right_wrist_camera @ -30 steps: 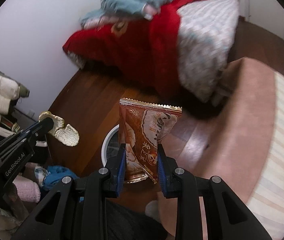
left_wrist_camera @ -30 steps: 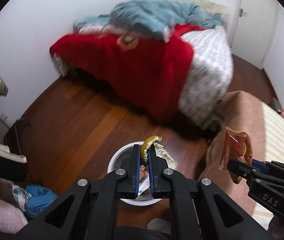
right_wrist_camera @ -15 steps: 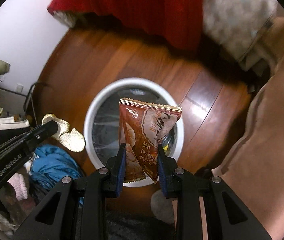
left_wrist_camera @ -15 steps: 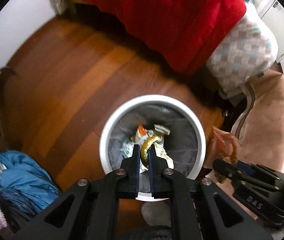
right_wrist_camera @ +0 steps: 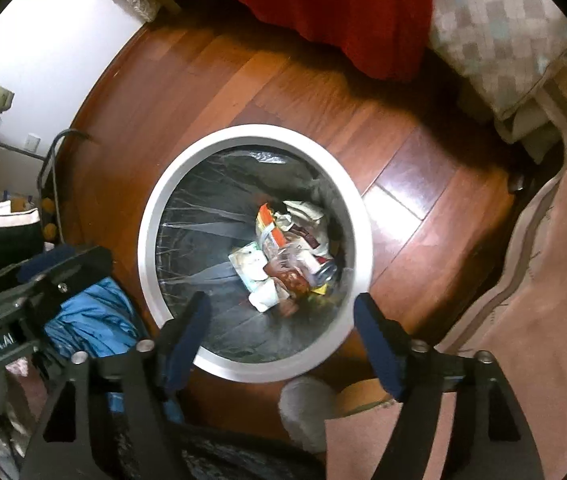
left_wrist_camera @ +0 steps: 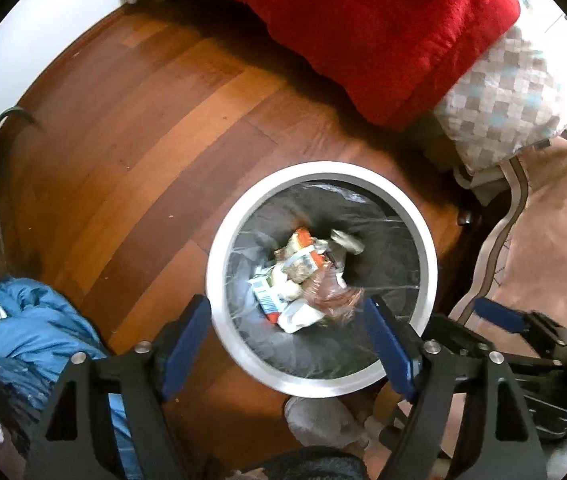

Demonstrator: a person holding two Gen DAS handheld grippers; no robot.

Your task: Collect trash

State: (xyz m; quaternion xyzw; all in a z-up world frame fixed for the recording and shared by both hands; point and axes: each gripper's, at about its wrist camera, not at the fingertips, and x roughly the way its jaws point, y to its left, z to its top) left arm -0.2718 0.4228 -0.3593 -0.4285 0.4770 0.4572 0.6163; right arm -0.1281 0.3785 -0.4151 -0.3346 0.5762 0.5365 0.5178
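Both tools are held over the waste bin [left_wrist_camera: 219, 280], which stands on the wooden floor [left_wrist_camera: 155, 152] near the bed's red blanket [left_wrist_camera: 383, 32]. The left gripper [left_wrist_camera: 287, 336] has its jaws spread wide with nothing between them; the right gripper [right_wrist_camera: 279, 328] is likewise fully apart and empty. The trash [left_wrist_camera: 303, 276] lies at the bottom of the bin, inside a dark plastic liner [right_wrist_camera: 203, 216]: a loose heap of crumpled wrappers, a brownish snack packet [right_wrist_camera: 287, 276], white paper or card scraps and an orange-printed pack. Individual pieces beyond that cannot be told apart owing to blur. In my judgement this material is light, thin and pliable, with slick film surfaces; it would crush rather than break, and is best pinched across a flat edge or a sealed seam where the pads can bite, not on a puffed middle. The liner appears thin and could snag on a fingertip reaching deep. The bin is far from full. A blue garment [left_wrist_camera: 35, 332] lies on the floor beside the bin, not touching its rim as far as can be seen.
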